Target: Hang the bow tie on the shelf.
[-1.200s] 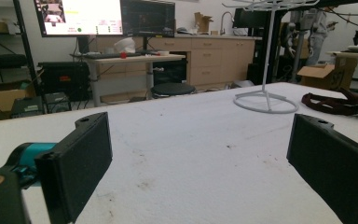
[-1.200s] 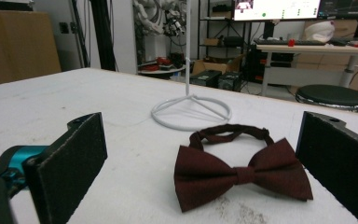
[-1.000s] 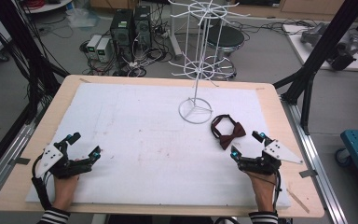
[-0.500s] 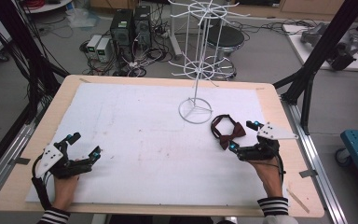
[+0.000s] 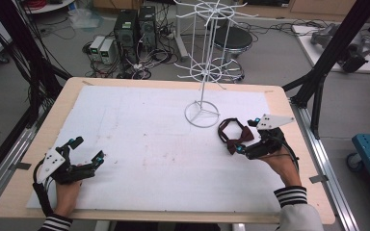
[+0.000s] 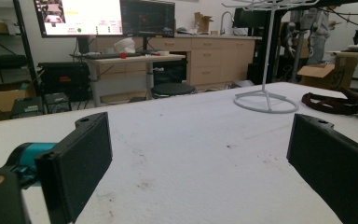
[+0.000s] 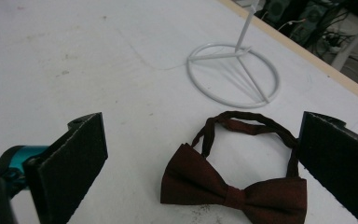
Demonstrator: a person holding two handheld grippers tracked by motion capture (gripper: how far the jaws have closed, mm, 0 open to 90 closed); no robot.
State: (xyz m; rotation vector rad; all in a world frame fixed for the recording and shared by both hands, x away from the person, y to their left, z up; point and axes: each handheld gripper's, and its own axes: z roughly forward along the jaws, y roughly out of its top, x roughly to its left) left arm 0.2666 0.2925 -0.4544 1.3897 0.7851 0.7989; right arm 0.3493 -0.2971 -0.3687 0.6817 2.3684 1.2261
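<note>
A dark red bow tie (image 5: 233, 136) with a looped strap lies flat on the white mat (image 5: 149, 144), right of centre. My right gripper (image 5: 247, 135) is open just to its right, one jaw on either side of the tie's near end. In the right gripper view the bow tie (image 7: 235, 189) lies between the two black jaws, untouched, with its strap (image 7: 249, 120) curling away toward the stand. My left gripper (image 5: 87, 149) rests open near the front left of the mat, with nothing between its jaws. The bow tie (image 6: 335, 102) shows far off to its right.
A white wire display stand (image 5: 211, 57) rises from a ring base (image 5: 202, 114) just behind and left of the bow tie. Its ring base (image 7: 233, 74) lies beyond the tie's strap. The wooden table edge (image 5: 298, 130) runs close on the right. Computers and cables sit on the floor behind.
My right gripper has moved forward and left from the front right corner up to the bow tie, so that its jaws now flank it. The left gripper has stayed put.
</note>
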